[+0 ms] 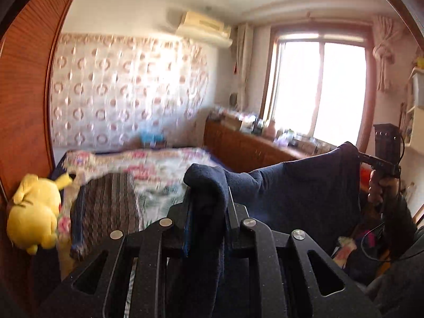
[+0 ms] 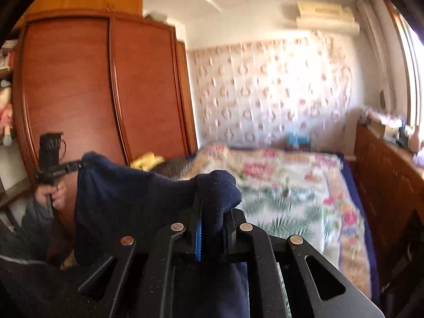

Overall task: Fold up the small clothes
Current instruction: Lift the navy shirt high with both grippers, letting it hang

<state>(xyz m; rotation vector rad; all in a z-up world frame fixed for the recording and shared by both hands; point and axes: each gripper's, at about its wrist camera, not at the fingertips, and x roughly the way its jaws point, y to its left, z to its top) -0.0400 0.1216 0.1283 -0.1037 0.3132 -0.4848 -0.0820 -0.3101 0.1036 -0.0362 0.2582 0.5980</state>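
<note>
The dark navy fleece garment [image 1: 304, 185] is hanging stretched in the air between the two grippers, above the floral-quilted bed [image 2: 291, 185]. The left gripper [image 1: 205, 198] is pinching one bunched corner of it; the right gripper [image 2: 214, 212] is pinching the other, each clamped tight on the cloth. A yellow plush toy [image 1: 34, 206] is lying beside the wooden wardrobe [image 2: 79, 84].

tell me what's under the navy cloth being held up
The navy cloth hangs off the bed between the left gripper and right gripper. Whatever is beneath it is covered by its own drape.
</note>
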